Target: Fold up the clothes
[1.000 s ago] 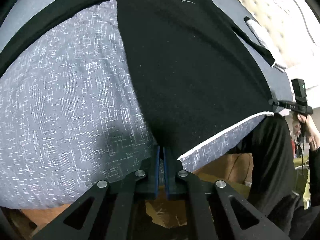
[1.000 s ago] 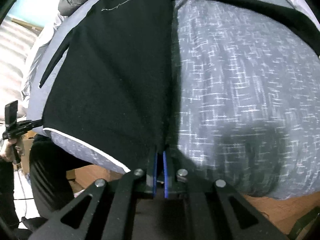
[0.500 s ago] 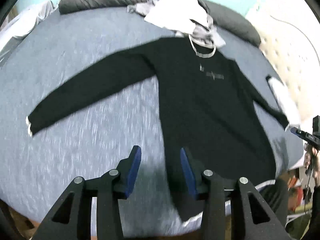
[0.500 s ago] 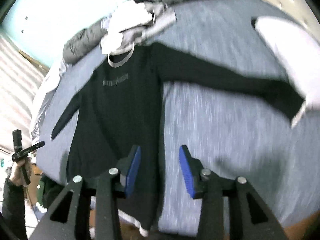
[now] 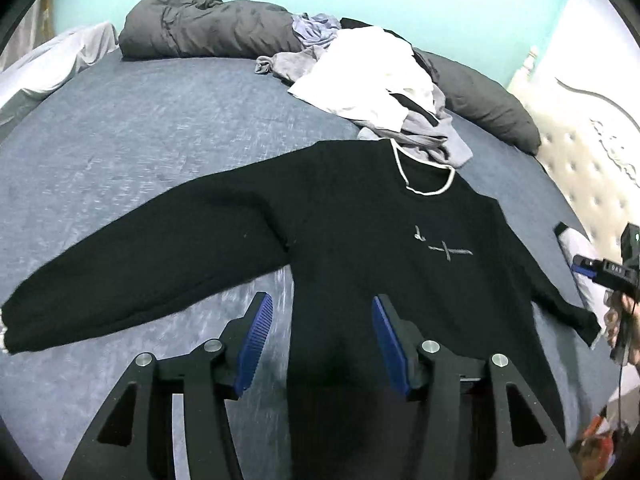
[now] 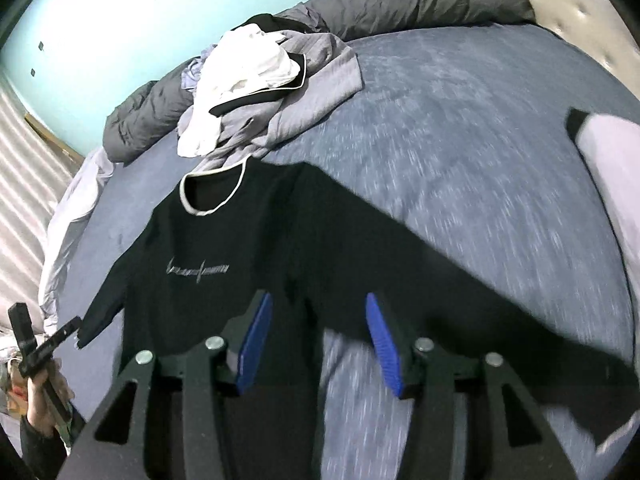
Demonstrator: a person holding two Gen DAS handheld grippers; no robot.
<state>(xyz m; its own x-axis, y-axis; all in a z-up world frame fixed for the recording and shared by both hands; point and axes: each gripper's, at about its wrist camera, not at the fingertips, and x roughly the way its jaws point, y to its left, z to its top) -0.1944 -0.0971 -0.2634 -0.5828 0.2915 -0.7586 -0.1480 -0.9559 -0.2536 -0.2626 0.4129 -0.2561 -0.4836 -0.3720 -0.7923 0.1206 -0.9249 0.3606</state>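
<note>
A black long-sleeved sweater [image 5: 360,240] with a white neck trim and a small grey chest print lies face up and spread flat on the blue-grey bed [image 5: 140,128], sleeves out to both sides. It also shows in the right wrist view [image 6: 224,280]. My left gripper [image 5: 322,340] is open and empty above the sweater's lower left side. My right gripper [image 6: 316,340] is open and empty above its lower right side, near the armpit.
A pile of white and grey clothes [image 5: 372,80] lies just beyond the sweater's collar. A dark grey duvet [image 5: 200,28] runs along the far edge. A cream tufted headboard [image 5: 592,160] is at the right. A white garment [image 6: 612,176] lies at the bed's right side.
Both grippers were shut on the sweater's bottom hem a second ago. They have let go, opened wide and lifted back, so the whole sweater now shows lying flat.
</note>
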